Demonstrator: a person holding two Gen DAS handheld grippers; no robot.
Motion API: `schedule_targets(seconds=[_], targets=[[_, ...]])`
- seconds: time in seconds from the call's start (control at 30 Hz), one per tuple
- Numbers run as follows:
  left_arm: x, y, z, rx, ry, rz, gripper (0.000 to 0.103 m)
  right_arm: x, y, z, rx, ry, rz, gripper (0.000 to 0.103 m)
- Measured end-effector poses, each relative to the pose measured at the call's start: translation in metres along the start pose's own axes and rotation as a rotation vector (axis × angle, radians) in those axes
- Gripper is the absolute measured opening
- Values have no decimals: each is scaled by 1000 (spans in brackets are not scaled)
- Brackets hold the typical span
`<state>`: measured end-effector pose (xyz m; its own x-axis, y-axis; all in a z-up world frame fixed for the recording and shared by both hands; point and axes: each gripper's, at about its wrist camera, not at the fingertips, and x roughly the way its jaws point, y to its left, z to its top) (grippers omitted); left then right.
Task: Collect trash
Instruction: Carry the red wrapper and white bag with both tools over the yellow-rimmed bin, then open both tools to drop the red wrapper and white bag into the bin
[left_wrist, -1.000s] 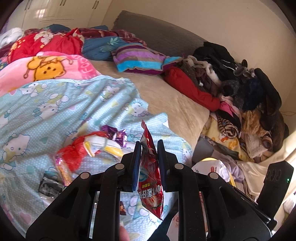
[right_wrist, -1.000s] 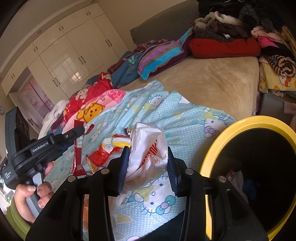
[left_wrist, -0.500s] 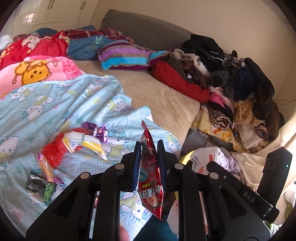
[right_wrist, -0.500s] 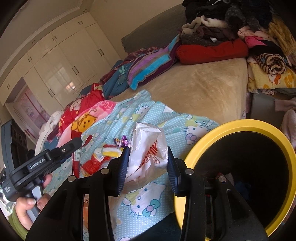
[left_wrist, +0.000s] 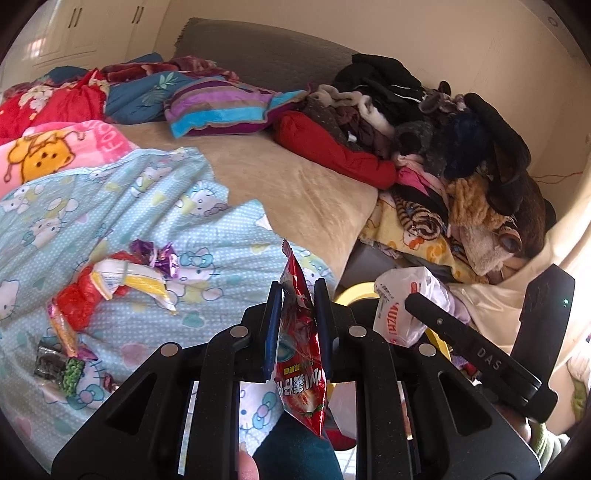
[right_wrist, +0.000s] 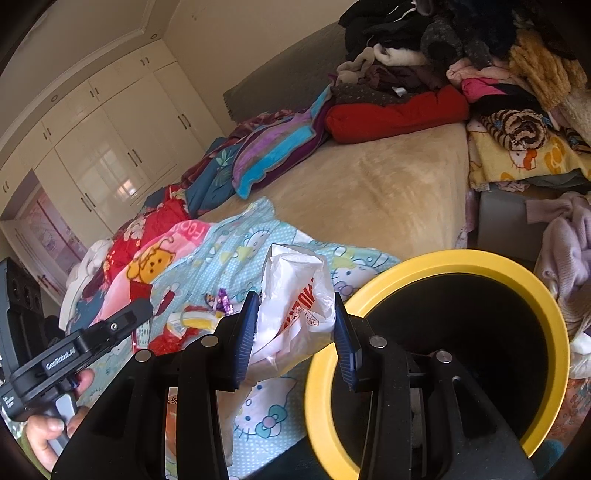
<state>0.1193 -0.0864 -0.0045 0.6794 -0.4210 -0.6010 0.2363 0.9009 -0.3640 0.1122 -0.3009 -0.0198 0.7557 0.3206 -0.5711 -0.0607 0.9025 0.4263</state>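
My left gripper (left_wrist: 295, 314) is shut on a red snack wrapper (left_wrist: 301, 354) and holds it in the air near the foot of the bed. My right gripper (right_wrist: 294, 328) is shut on a white plastic bag (right_wrist: 295, 306), just left of the yellow-rimmed trash bin (right_wrist: 436, 258). The bag also shows in the left wrist view (left_wrist: 402, 306), with the bin rim (left_wrist: 351, 295) behind it. More trash lies on the blue Hello Kitty sheet (left_wrist: 110, 206): a red, white and yellow wrapper pile (left_wrist: 114, 284), purple candy wrappers (left_wrist: 159, 254) and a dark packet (left_wrist: 59, 365).
A heap of clothes (left_wrist: 443, 147) fills the right side of the bed. Pillows and blankets (left_wrist: 221, 107) lie at the head. The tan bedspread (left_wrist: 306, 188) is bare in the middle. White wardrobes (right_wrist: 110, 147) stand behind.
Both grippers have moved right toward the bin, each keeping its hold. The bin looms larger in the right wrist view, and the trash pile has slid left in the left wrist view.
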Motion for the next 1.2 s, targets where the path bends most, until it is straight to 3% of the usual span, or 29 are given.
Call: schedule_targets(seconds=[0.6,1.2], targets=[[14,-43,-10,68,38,-62,13,-21,-52,10,53,-66,-107,37],[44,-85,-27,144,100,-125,13,-24,-99,7,61,-61,-240,37]])
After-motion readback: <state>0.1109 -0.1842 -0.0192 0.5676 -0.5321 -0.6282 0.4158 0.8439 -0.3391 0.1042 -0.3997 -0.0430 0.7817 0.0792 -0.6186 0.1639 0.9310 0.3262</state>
